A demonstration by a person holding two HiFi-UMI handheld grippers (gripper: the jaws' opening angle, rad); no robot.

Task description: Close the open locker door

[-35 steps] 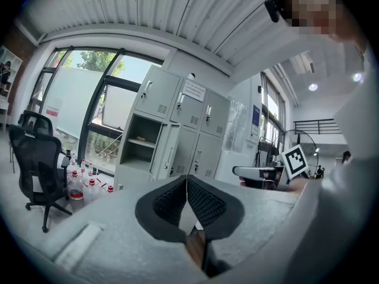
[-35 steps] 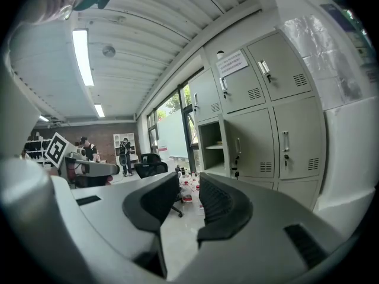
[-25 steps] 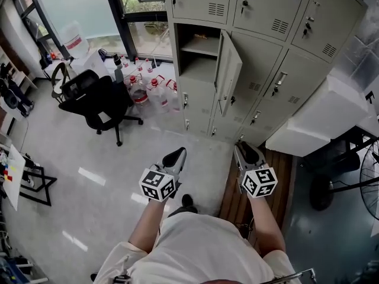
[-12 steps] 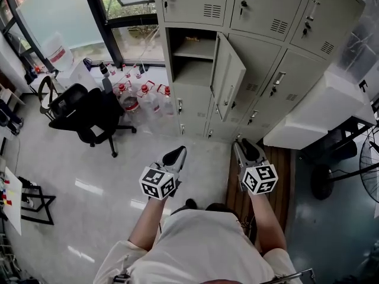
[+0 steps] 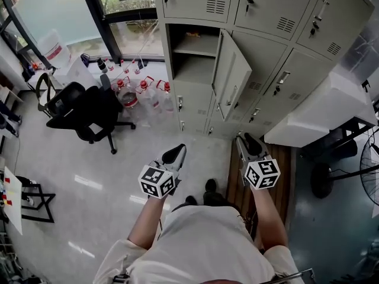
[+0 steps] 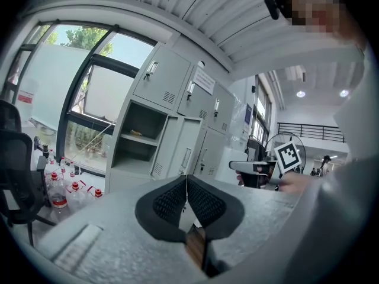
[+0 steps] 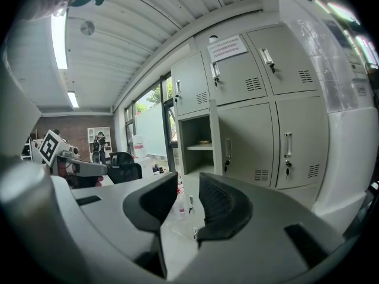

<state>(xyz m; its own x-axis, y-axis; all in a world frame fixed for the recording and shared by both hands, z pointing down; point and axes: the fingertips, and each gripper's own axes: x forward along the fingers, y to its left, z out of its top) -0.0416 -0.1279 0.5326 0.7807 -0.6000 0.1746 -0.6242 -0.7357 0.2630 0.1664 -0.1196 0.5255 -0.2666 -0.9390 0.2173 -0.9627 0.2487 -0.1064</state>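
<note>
Behind open locker door (image 5: pixel 232 76), next locker (image 5: pixel 267 57) half hidden, shelf item (image 5: pixel 190 35) unclear

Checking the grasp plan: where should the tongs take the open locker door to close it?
Take the locker door at its free vertical edge, farthest from the hinges. It stands swung out into the room, right of the open compartment, so probably come from its right with the open right gripper and swing it left.

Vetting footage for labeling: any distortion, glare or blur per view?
Head view: sharp, even light, open locker door crisp. Left gripper view: heavy fisheye, dark corners, sleeve blurred at right. Right gripper view: same fisheye, ceiling light strip glares.
</note>
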